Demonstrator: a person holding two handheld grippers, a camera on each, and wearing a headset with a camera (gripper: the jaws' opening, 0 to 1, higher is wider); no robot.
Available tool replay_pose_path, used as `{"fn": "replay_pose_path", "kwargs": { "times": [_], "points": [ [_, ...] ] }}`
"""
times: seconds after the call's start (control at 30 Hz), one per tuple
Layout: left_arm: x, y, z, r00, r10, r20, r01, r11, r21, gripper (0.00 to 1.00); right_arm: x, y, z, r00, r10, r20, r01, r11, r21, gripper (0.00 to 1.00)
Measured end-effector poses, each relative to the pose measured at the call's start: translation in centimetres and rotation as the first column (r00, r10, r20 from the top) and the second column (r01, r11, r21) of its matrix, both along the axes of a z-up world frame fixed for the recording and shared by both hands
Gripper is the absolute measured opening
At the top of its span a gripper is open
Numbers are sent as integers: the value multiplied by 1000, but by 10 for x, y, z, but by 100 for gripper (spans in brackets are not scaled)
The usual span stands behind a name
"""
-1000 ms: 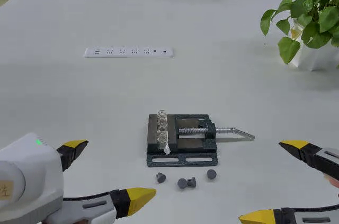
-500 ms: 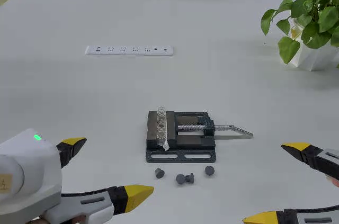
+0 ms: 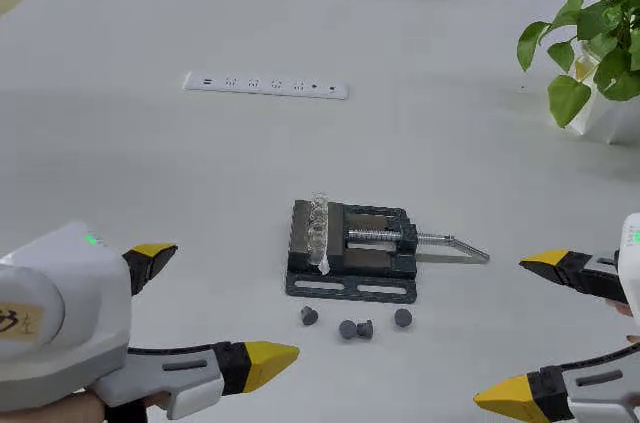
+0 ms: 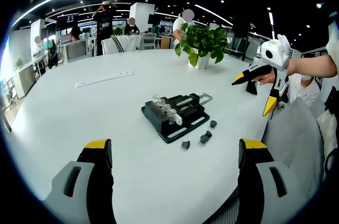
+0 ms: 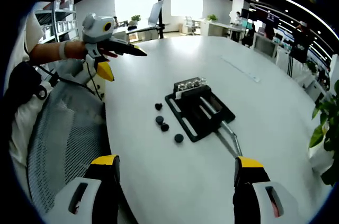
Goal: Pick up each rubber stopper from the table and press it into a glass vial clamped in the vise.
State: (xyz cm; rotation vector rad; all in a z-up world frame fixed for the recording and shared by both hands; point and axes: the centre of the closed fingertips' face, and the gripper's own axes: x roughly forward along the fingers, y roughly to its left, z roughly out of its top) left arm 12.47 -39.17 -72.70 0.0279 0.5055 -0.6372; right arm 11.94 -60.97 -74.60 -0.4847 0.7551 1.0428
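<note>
Nothing on the desk [image 3: 150, 163] has shifted since a second ago. Only the head view has swung a little, and both tongs remain low at the near edge. The left tongs [image 3: 215, 303] and right tongs [image 3: 520, 330] are spread wide and hold nothing. Four small, dark, round rubber stoppers [image 3: 347, 329] lie loose on the matte pale desk, just in front of the dark metal vise [image 3: 375, 263]. The vise clamps a row of clear glass vials [image 3: 318, 233], and its bare steel handle [image 3: 455, 246] juts to the right. A flat white power strip [image 3: 266, 85] lies well beyond. A leafy potted plant [image 3: 595, 23] stands far right. Bare desk lies between the tongs and the stoppers.
</note>
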Motion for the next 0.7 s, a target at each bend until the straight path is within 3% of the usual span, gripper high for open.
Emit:
{"fn": "replay_pose_path", "kwargs": {
  "times": [0.17,0.3,0.43,0.6,0.7],
  "points": [
    [-1,-3,0,1000,-16,5,16,1000,14,99,5,9,-2,994,110,-21,-111,993,-46,81],
    [-2,-7,-2,999,-36,4,36,999,26,99,7,13,-10,977,209,-50,-213,970,-119,75],
    [-4,-10,-2,999,-52,3,52,998,33,99,12,17,-18,962,261,-80,-272,948,-164,69],
    [-6,-12,-5,998,-68,-4,68,997,42,99,23,27,-28,945,308,-108,-324,927,-190,61],
    [-6,-13,-7,997,-72,-8,73,996,45,99,25,33,-36,928,351,-122,-370,904,-214,56]
  ]
}}
